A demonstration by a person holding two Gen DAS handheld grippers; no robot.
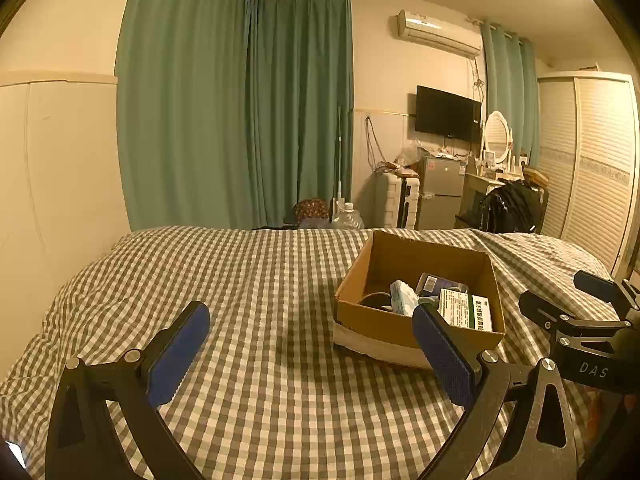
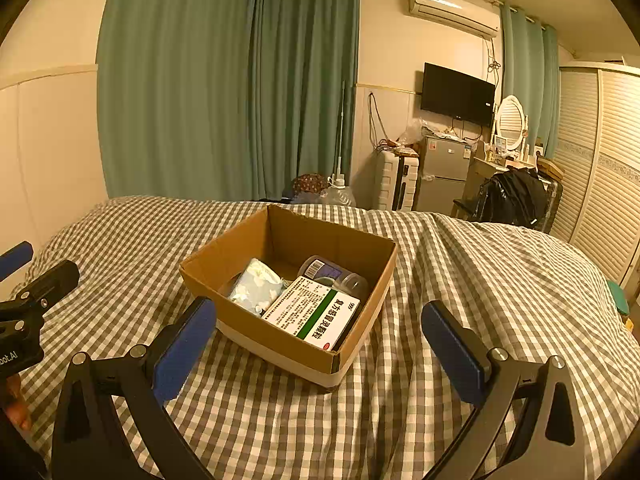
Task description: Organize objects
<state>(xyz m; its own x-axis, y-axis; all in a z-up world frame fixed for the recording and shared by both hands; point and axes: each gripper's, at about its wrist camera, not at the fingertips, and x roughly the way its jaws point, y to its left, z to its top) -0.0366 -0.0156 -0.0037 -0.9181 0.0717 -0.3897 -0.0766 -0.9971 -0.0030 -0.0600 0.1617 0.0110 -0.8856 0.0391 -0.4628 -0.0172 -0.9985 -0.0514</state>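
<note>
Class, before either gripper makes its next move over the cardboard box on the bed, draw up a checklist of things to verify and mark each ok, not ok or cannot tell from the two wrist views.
1. Left gripper empty, jaws open: ok.
2. Right gripper empty, jaws open: ok.
3. Cardboard box upright on the checked bedspread, top open: ok.
4. Contents inside the box walls: medicine carton, pale blue tissue pack and dark jar all in: ok.
5. Loose items left on the bedspread to organize: none visible in either view; beyond the views, cannot tell.
6. Dark object at the box's left corner: identity cannot tell.
</note>
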